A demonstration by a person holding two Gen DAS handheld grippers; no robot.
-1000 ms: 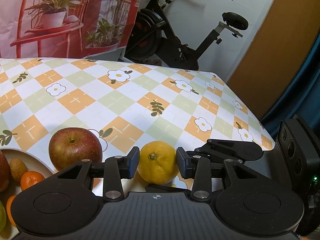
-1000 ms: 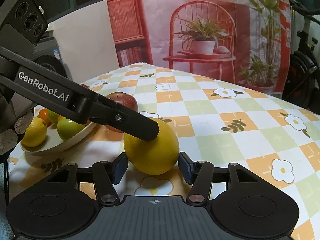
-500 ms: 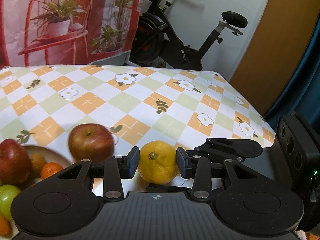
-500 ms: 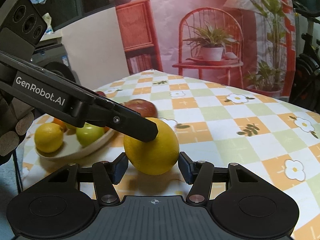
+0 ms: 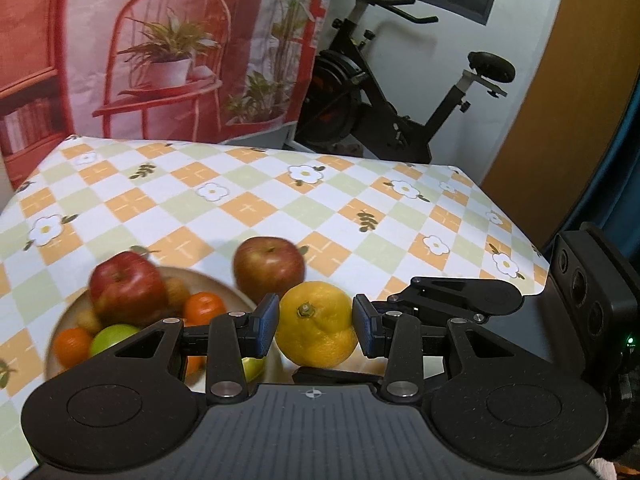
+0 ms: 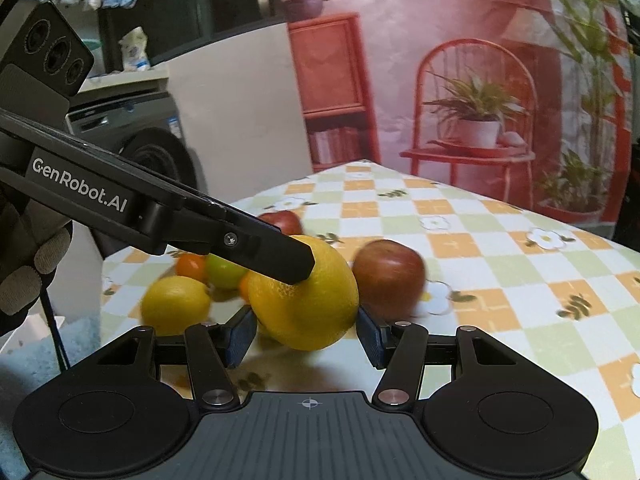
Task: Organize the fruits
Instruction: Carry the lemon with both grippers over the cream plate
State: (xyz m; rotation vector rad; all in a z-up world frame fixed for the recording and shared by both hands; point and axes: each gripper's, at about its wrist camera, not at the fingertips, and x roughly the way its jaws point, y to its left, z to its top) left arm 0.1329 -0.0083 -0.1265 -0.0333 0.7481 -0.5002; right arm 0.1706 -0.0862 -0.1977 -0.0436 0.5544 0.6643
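Left gripper: the left gripper (image 5: 315, 329) was clamped on a yellow citrus fruit (image 5: 317, 325), one blue pad on each side of it, stem end facing the camera.
Right gripper: the right gripper (image 6: 307, 335) was closed on the same fruit (image 6: 306, 304) from another side; its right pad touched the rind, while contact at the left pad was hard to make out.
Crossed fingers: in the right wrist view one black finger (image 6: 276, 258) of the left gripper lay across the top of the fruit, marked "GenRobot.AI" further back.
Fruit's place: it was held between both grippers above the tablecloth (image 5: 256, 208), just beside the plate.
Plate: a pale round plate (image 5: 70, 312) sat on the cloth at lower left of the left wrist view, blurred.
Plate contents: a red apple (image 5: 126, 288), two small oranges (image 5: 204, 306), a green fruit (image 5: 110, 338) and small brownish fruits; a lemon (image 6: 174, 304) showed in the right wrist view.
Loose apple: a second red apple (image 5: 269, 266) stood on the cloth just beside the plate, behind the held fruit.
Cloth: checked in orange, green and white with flower prints.
Hand: a gloved hand (image 6: 24, 264) was at the left edge of the right wrist view.
Background: an exercise bike (image 5: 384, 92) and a printed backdrop (image 5: 160, 52) of a red chair with potted plants.
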